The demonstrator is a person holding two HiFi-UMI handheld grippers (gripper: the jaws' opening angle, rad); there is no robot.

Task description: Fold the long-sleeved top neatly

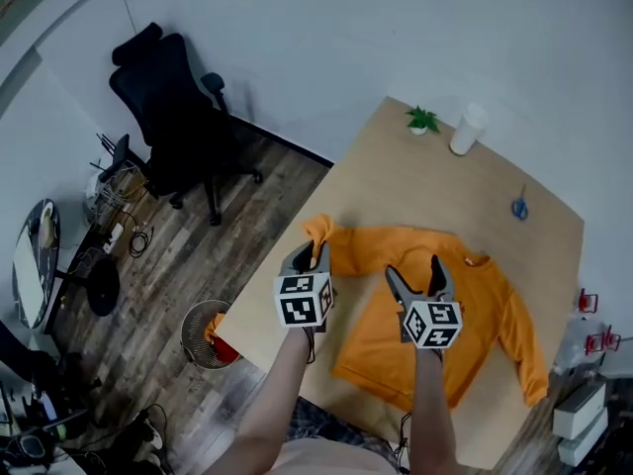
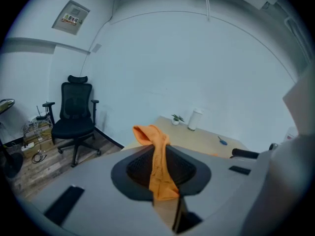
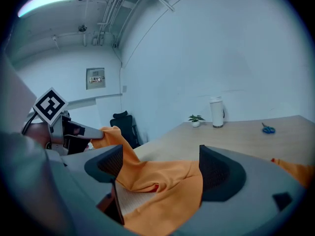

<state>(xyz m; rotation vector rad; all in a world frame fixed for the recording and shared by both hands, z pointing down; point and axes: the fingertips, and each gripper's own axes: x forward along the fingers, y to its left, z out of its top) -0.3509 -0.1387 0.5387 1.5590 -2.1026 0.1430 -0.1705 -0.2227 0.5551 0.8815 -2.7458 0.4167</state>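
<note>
An orange long-sleeved top (image 1: 480,315) lies spread front-down on the wooden table (image 1: 396,181). My left gripper (image 1: 313,252) is at the table's left edge, shut on the cuff end of the left sleeve (image 1: 318,230), which it holds lifted off the table. In the left gripper view the sleeve (image 2: 158,154) hangs pinched between the dark pads (image 2: 184,168) of the left gripper (image 2: 162,170). My right gripper (image 1: 413,268) hovers open above the top's middle. In the right gripper view the top (image 3: 167,186) lies below the wide jaws of the right gripper (image 3: 167,168), untouched.
At the table's far edge stand a small potted plant (image 1: 422,120) and a white bottle (image 1: 468,130); blue scissors (image 1: 520,208) lie to the right. A black office chair (image 1: 173,117) and a wire waste basket (image 1: 206,332) stand on the floor to the left.
</note>
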